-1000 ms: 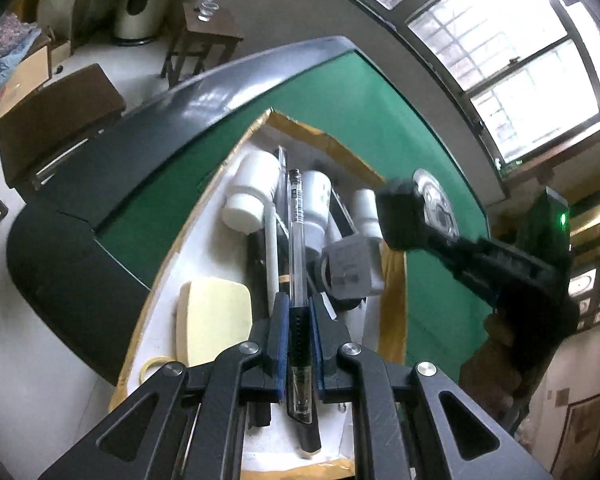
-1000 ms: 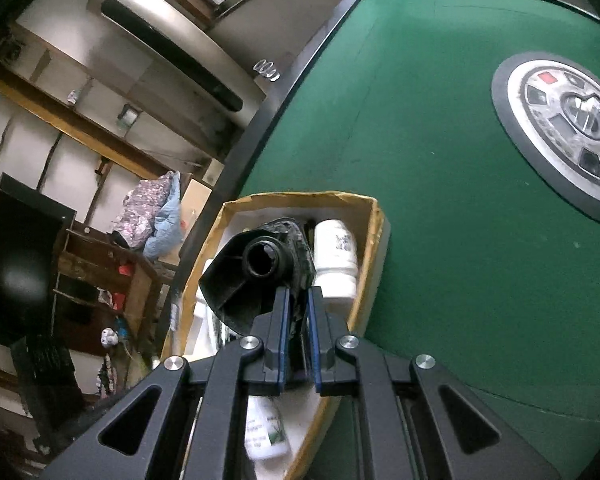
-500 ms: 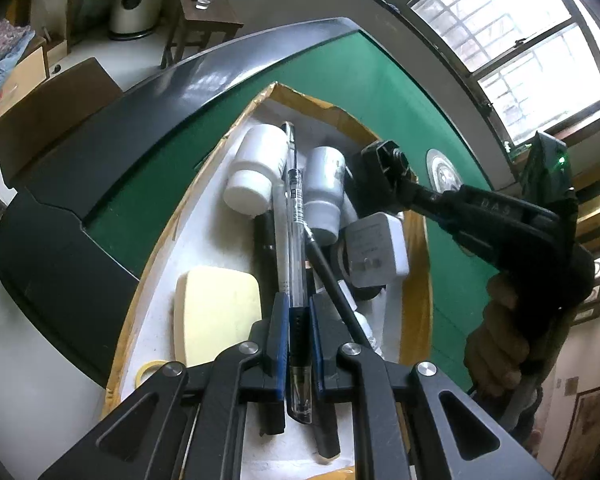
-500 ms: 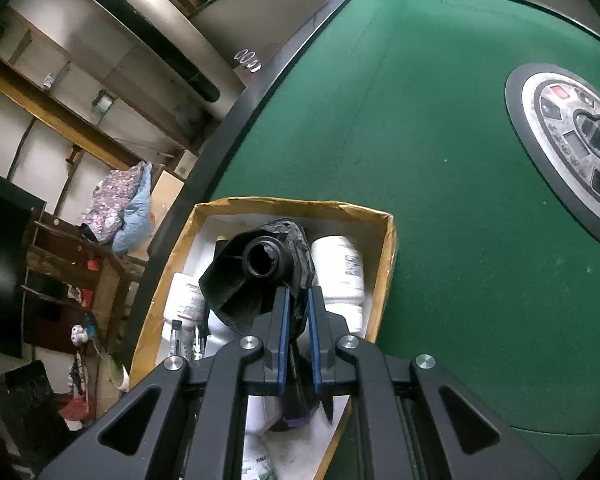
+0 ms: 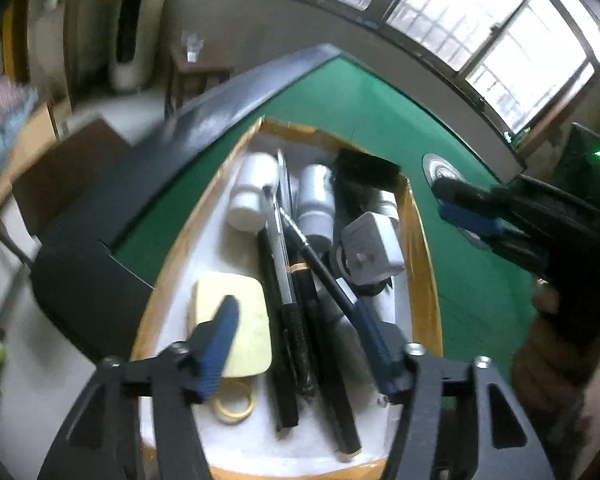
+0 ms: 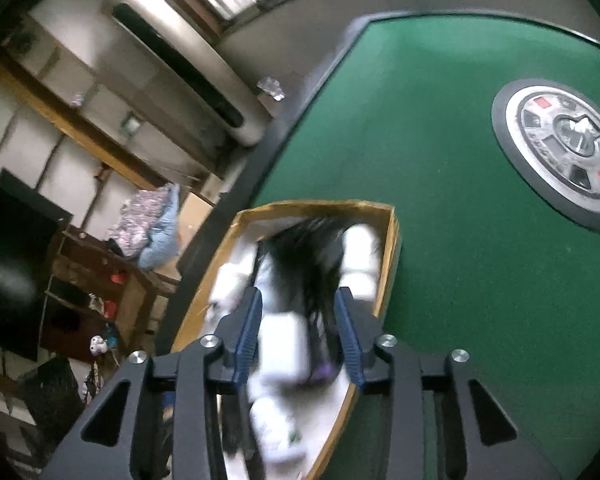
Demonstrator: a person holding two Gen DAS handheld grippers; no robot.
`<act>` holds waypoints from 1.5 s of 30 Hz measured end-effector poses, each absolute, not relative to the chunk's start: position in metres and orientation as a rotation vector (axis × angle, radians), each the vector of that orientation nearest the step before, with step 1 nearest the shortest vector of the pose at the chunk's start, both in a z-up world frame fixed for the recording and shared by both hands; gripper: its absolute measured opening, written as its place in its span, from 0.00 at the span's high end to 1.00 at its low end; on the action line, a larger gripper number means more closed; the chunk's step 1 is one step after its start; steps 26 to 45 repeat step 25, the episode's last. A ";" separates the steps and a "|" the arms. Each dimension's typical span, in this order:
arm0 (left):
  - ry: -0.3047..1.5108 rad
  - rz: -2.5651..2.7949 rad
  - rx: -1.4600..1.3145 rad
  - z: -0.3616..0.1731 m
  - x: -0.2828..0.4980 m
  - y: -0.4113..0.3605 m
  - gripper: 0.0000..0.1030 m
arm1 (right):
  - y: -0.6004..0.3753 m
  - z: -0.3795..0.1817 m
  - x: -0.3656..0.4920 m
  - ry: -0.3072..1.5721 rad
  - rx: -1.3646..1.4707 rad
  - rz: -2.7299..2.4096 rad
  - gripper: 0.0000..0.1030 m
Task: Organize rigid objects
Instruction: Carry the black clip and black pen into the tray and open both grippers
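Left gripper [image 5: 300, 344] and right gripper [image 6: 298, 334] both gape.

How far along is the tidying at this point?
Mostly done: pens, bottles, a charger and a black object lie in the box. Both tools, left and right, are open and empty. Nothing loose shows on the green table.

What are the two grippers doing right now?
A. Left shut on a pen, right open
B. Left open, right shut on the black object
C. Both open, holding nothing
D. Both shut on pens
C: the left gripper stands spread over the pens lying in the box, and the right gripper is spread with nothing gripped.
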State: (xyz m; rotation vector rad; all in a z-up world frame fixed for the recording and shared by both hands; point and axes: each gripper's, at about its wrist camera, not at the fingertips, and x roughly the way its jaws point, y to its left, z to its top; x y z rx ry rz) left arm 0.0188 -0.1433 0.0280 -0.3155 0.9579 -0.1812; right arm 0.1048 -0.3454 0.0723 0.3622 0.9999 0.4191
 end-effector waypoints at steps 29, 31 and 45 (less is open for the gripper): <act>0.816 0.055 0.029 0.045 -0.038 -0.176 0.21 | -0.318 0.065 -0.050 0.905 0.098 0.428 0.46; 0.816 0.055 0.029 0.045 -0.038 -0.176 0.21 | -0.318 0.065 -0.050 0.905 0.098 0.428 0.46; 0.816 0.055 0.029 0.045 -0.038 -0.176 0.21 | -0.318 0.065 -0.050 0.905 0.098 0.428 0.46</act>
